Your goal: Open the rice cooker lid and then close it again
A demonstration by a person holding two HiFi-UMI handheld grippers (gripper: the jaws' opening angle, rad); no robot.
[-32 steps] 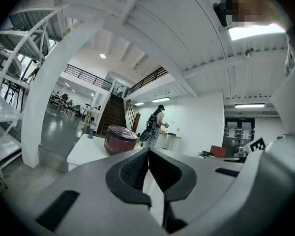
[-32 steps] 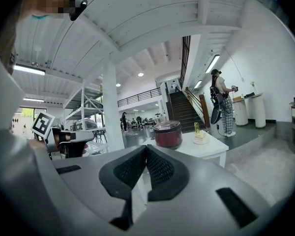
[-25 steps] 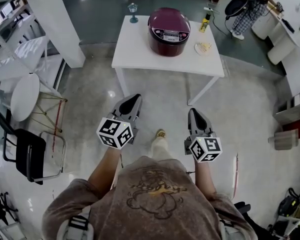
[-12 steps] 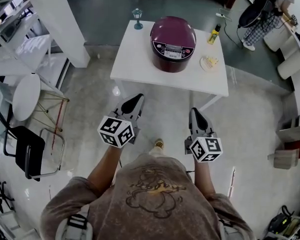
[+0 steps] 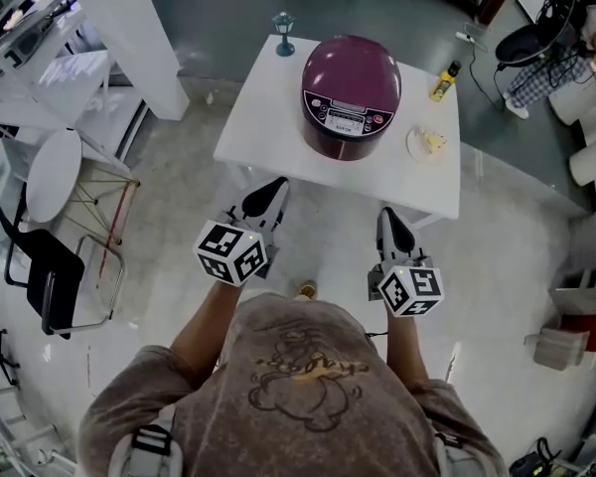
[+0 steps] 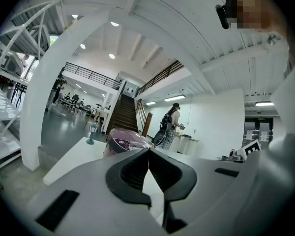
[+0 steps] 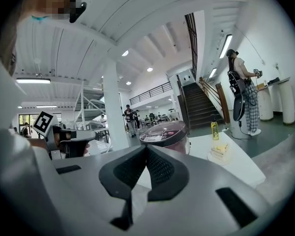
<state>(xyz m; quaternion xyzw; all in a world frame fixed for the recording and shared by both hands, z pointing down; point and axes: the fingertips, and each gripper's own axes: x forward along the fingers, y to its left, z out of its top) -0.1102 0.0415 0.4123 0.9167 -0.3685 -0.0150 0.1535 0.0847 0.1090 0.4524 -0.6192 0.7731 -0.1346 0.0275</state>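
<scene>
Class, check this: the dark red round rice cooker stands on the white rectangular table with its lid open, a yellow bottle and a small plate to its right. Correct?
No: the head view shows the lid shut. The dark red round rice cooker stands on the white rectangular table with its lid shut, a yellow bottle and a small plate to its right.

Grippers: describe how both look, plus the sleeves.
The left gripper and right gripper match: light grey bodies tapering to black-padded claws, each with a white cube of black square markers at the rear. The person wears a brown short-sleeved printed shirt.
</scene>
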